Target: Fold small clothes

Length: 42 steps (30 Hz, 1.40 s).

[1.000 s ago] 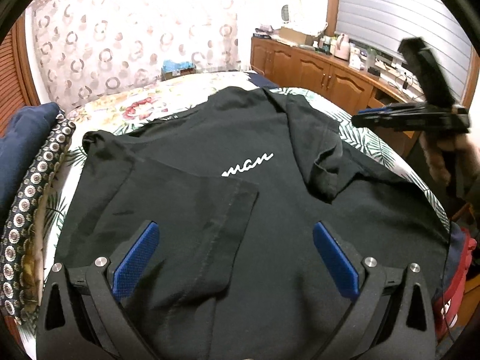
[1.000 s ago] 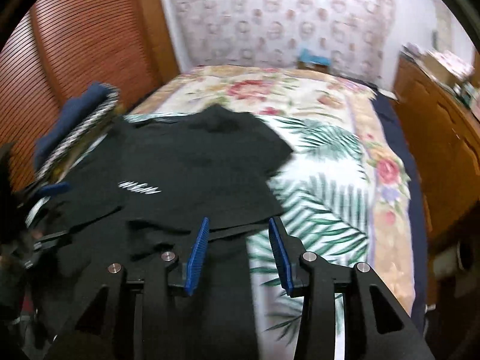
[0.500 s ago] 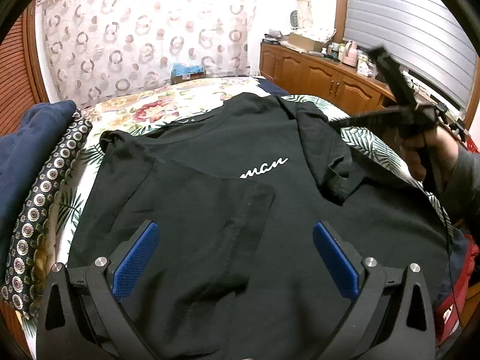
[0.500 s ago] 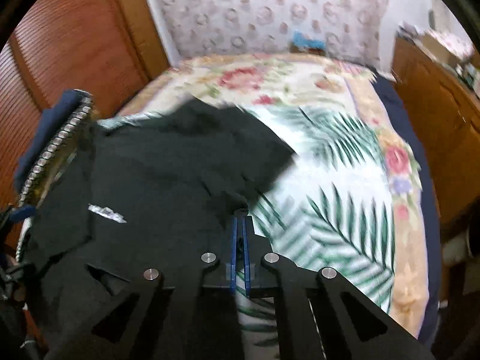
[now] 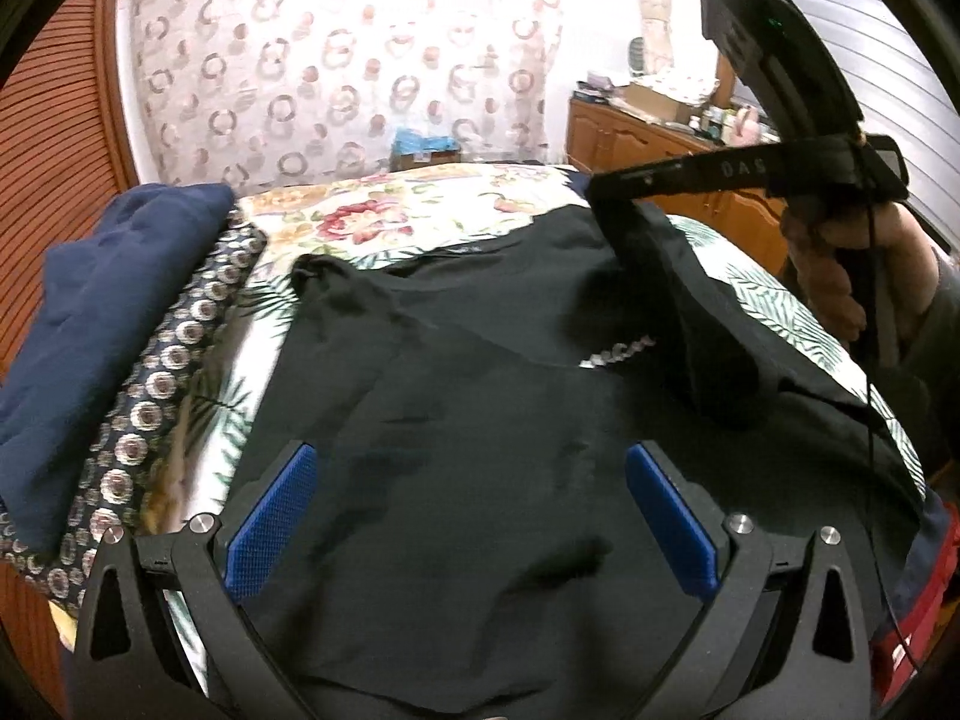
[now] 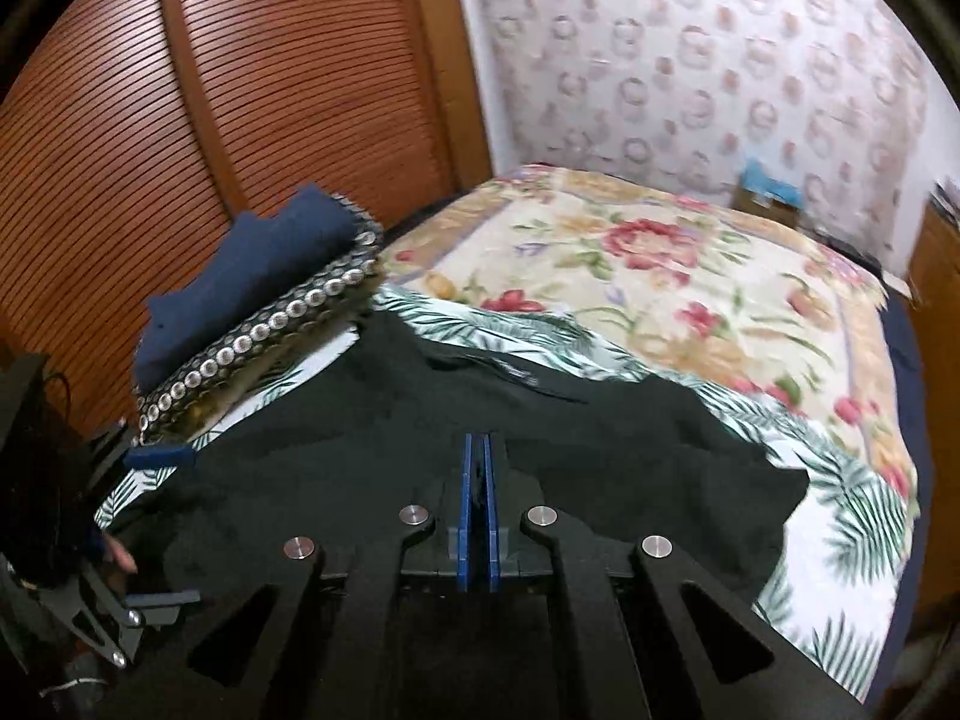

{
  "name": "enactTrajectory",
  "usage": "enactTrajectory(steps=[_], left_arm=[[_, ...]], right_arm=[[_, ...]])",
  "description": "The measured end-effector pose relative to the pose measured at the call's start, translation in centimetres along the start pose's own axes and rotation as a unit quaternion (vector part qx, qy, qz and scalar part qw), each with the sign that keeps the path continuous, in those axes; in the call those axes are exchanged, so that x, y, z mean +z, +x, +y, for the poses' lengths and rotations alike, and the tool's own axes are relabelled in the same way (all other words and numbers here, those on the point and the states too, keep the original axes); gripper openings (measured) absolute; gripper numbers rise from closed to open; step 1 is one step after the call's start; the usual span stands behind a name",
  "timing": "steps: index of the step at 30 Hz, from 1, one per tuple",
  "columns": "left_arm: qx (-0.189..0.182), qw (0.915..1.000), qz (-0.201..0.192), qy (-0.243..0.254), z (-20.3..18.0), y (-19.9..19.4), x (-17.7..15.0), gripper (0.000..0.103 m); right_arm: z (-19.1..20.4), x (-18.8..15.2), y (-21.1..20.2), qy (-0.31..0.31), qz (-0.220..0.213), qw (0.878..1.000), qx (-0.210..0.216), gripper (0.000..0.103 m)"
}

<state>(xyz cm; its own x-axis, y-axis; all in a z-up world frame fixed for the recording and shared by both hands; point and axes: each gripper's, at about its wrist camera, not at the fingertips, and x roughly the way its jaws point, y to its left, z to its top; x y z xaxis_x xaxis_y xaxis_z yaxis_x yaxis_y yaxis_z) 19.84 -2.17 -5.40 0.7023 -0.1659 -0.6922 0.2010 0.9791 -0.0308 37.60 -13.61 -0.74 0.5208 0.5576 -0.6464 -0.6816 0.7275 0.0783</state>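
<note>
My right gripper pinching black shirt sleeve, lifted upper right of left view. Left gripper spread, hovering over shirt at frame centre. Fold barely begun (folded pile at left).

Black T-shirt with white script, spread on the bed, one sleeve lifted and pinched up, wrinkled

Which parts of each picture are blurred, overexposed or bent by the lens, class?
Left wrist view: the window at upper right is washed out white, the white lettering on the black shirt is smeared, and the round fisheye edge bends the wardrobe door. Right wrist view: the wallpaper and bedspread are softly blurred, and the wardrobe slats curve.
</note>
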Motion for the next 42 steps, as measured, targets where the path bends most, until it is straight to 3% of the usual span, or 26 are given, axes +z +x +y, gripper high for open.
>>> enactTrajectory(steps=[1,3,8,12,15,17,20,22,28,42], left_arm=[[0.003,1.0000,0.000,-0.003,0.4,0.1,0.1,0.103],[0.010,0.9999,0.001,-0.007,1.3,0.3,0.2,0.103],[0.031,0.9995,0.003,-0.009,4.0,1.3,1.3,0.103],[0.033,0.9994,0.007,-0.007,6.0,2.3,2.6,0.102],[0.018,0.9997,0.017,-0.010,7.5,3.2,3.6,0.094],[0.010,0.9995,0.029,-0.010,8.4,4.3,4.3,0.082],[0.008,0.9987,0.049,-0.007,8.7,6.0,5.2,0.068],[0.011,0.9977,0.067,-0.004,8.9,7.4,5.8,0.064],[0.020,0.9953,0.095,0.004,8.9,10.4,7.2,0.063],[0.016,0.9924,0.122,-0.002,9.0,13.1,7.6,0.063]], right_arm=[[-0.2,0.3,0.8,0.004,0.013,1.000,0.003,0.015],[-1.4,0.4,1.4,0.019,0.025,0.999,0.010,0.049],[-4.2,0.4,-0.1,0.041,-0.004,0.998,-0.051,0.050],[-7.5,-1.2,-0.4,0.067,0.005,0.994,-0.086,0.050],[-9.3,-2.6,0.2,0.080,0.016,0.991,-0.107,0.050],[-10.0,-3.2,0.7,0.086,0.020,0.989,-0.117,0.050],[-10.7,-3.6,1.8,0.100,0.028,0.988,-0.114,0.050],[-11.1,-4.0,1.9,0.106,0.036,0.988,-0.110,0.050],[-12.0,-3.8,2.5,0.107,0.047,0.988,-0.105,0.051],[-12.6,-2.9,4.5,0.096,0.048,0.990,-0.095,0.051]])
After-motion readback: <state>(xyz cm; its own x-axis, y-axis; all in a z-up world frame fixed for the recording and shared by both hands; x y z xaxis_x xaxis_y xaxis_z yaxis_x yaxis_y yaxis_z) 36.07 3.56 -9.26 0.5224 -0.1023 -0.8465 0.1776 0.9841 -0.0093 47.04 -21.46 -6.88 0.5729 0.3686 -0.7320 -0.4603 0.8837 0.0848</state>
